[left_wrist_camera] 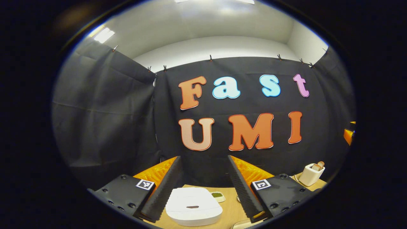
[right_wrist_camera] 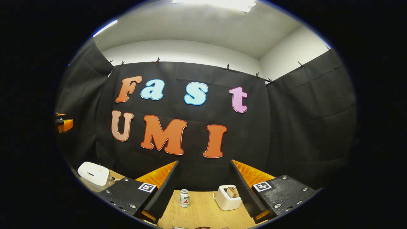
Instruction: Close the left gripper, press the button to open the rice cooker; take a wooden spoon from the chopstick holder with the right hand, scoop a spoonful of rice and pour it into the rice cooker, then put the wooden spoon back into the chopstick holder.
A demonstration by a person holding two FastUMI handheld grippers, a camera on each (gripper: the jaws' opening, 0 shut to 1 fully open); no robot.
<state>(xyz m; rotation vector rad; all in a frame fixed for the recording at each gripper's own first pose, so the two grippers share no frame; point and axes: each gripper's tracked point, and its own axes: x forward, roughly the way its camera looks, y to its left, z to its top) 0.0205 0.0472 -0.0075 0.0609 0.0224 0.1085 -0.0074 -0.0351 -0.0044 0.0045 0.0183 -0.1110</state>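
Note:
The white rice cooker (left_wrist_camera: 194,205) stands on the wooden table (left_wrist_camera: 230,213) with its lid down, low between the fingers of my left gripper (left_wrist_camera: 203,157), which is open and holds nothing. A dark button slot shows on the lid's front. In the right gripper view the cooker (right_wrist_camera: 93,173) sits far left. The white chopstick holder (right_wrist_camera: 227,197) with wooden spoon heads (right_wrist_camera: 232,191) sticking out stands just ahead of my right gripper (right_wrist_camera: 204,161), beside its right finger. That gripper is open and holds nothing. The holder (left_wrist_camera: 311,174) also appears at the right of the left gripper view.
A small white bottle (right_wrist_camera: 184,197) stands on the table left of the holder. A little dish with something green (left_wrist_camera: 217,195) lies behind the cooker. Black cloth walls close the booth behind and at both sides. An orange part (right_wrist_camera: 63,124) shows at the far left.

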